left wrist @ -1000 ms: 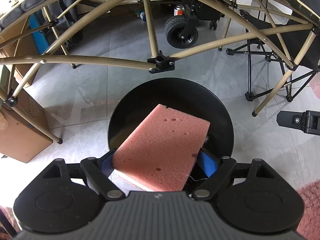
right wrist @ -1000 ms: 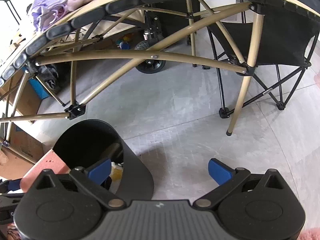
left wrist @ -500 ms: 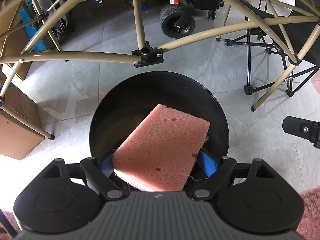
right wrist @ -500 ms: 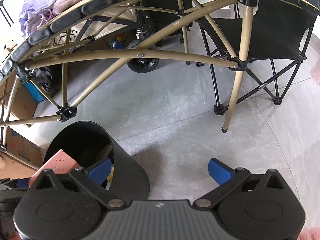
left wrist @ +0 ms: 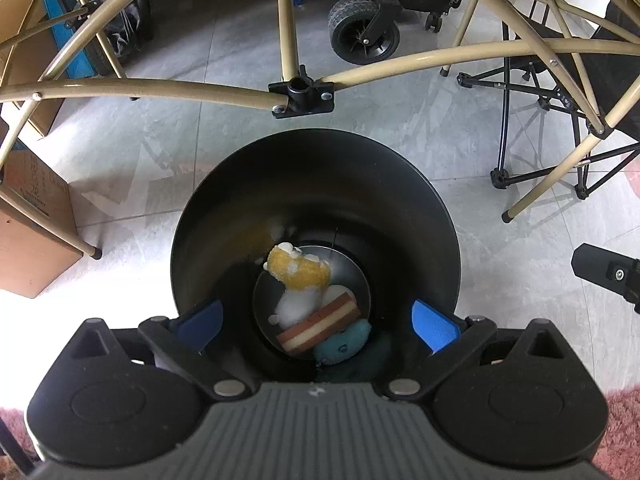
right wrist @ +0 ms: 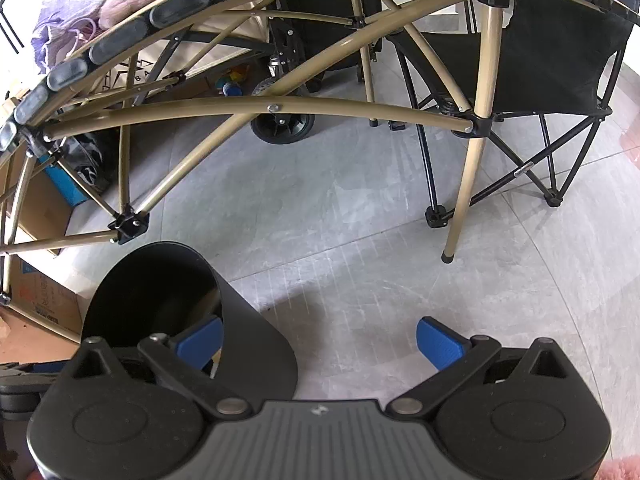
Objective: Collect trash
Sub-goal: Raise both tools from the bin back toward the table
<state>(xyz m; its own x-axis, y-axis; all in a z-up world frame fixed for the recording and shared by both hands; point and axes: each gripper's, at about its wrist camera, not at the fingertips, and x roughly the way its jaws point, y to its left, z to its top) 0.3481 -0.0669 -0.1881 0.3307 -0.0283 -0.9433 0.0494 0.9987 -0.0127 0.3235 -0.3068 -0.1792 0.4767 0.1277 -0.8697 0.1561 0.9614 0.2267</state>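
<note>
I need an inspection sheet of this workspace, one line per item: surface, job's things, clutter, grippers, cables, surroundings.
Surface: grey tiled floor; pink rug at the near edge.
Job's things: black trash bin upright on the floor; at its bottom lie a pink sponge, a yellow piece and a blue piece.
Clutter: cardboard box on the floor left of the bin.
Grippers: left gripper open above the bin, jaws just opened, nothing between them; right gripper open, empty, beside the bin.
Cables: nothing seen.
Surroundings: tan folding table frame, black folding chair, wheel.
</note>
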